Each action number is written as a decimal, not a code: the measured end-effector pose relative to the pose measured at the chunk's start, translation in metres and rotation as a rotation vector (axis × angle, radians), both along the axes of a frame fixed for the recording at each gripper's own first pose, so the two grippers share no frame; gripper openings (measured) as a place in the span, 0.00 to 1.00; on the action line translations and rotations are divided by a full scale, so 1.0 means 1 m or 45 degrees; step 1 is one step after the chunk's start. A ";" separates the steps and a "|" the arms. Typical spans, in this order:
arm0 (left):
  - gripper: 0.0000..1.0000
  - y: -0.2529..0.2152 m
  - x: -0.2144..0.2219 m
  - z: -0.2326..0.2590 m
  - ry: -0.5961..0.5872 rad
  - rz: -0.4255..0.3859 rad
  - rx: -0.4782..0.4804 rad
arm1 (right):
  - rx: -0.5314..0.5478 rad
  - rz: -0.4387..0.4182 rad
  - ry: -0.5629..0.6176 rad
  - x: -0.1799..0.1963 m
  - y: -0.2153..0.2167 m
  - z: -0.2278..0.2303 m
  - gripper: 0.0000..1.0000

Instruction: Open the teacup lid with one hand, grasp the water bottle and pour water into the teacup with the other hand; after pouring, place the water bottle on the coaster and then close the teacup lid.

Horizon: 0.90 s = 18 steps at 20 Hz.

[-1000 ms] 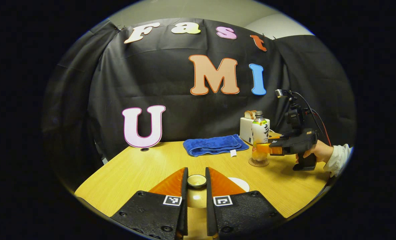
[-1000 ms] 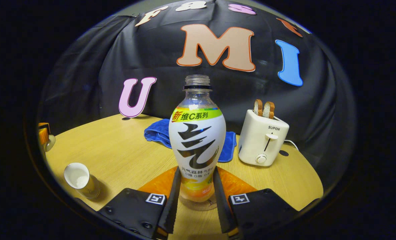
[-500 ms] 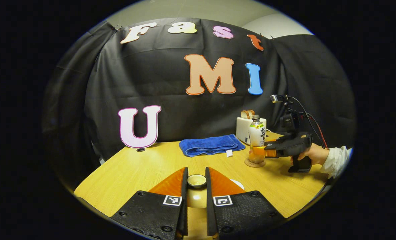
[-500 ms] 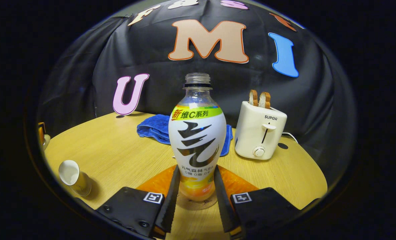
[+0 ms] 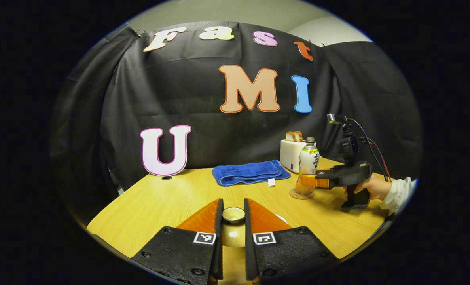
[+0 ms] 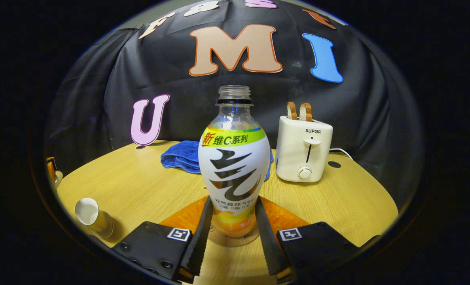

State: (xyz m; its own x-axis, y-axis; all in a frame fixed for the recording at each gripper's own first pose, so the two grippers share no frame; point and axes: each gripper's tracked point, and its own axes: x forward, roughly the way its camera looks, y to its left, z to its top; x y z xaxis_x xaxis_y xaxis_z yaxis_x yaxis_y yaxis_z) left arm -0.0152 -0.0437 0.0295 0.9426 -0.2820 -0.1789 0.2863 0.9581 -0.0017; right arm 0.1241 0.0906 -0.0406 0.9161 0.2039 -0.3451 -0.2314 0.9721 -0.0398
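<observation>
Water bottle (image 6: 234, 158) uncapped, upright, white-labelled, orange liquid

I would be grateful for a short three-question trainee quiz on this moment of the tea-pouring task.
1. True or false: the clear plastic bottle with the white label stands on the round brown coaster.
2. What does the left gripper hold? A a spoon; B the small round glazed teacup lid; C a fork.
3. Fill in: in the right gripper view, the open white-lined teacup is to the bottle's ___.
Key: 1 true; 2 B; 3 left.
</observation>
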 end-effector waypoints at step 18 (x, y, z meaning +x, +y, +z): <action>0.20 -0.046 0.023 -0.036 0.118 -0.138 -0.042 | -0.004 0.041 -0.151 -0.049 -0.016 0.037 0.97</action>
